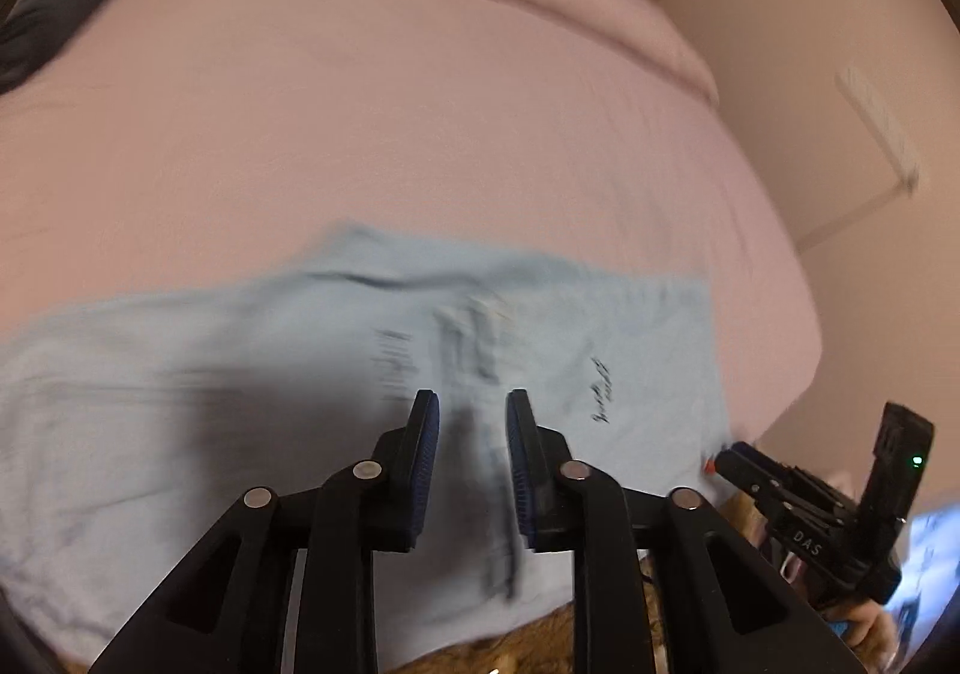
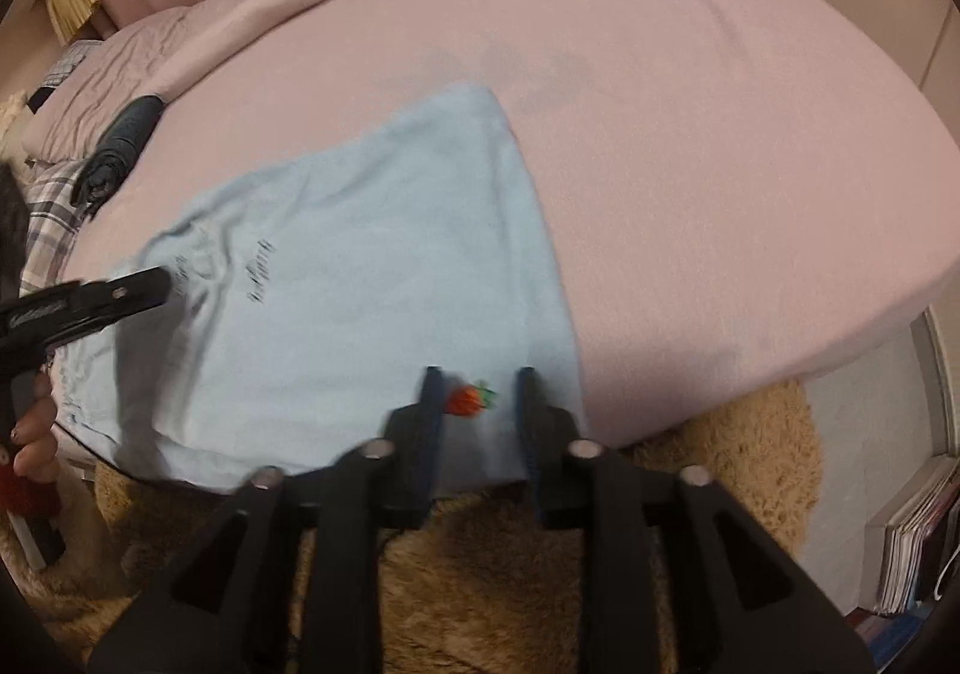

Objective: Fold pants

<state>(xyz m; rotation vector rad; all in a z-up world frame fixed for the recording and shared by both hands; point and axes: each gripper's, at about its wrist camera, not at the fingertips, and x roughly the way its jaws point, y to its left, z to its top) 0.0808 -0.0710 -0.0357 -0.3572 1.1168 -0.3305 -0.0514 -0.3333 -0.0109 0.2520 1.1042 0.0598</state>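
— Over the near edge of the bed, in the left wrist view, how is the left gripper [image 1: 470,410] being held?

— It is being pointed forward and slightly down over the pale blue pants [image 1: 252,374], its blue-padded fingers [image 1: 427,422] being kept apart with nothing being gripped between them. The pants are being seen, blurred, spread flat across the pink sheet [image 1: 360,134], reaching under and on both sides of the fingers. A dark garment [image 1: 54,20] is being shown at the far left, and a beige wall [image 1: 810,74] at the right. The right gripper [image 1: 729,455] is being held low at the pants' right corner; its opening cannot be told here.

— And in the right wrist view?

— The right gripper [image 2: 477,392] is being held just above the pants' [image 2: 360,266] near hem, fingers parted, nothing being clamped. A small red-and-green motif [image 2: 471,398] on the cloth is being framed between them. The pants are lying flat at the near edge of the bed. A shaggy tan rug [image 2: 720,464] is being shown below, books [image 2: 918,548] at the right, a plaid cloth [image 2: 48,218] at the left. The left gripper [image 2: 162,284] is being held over the pants' left part.
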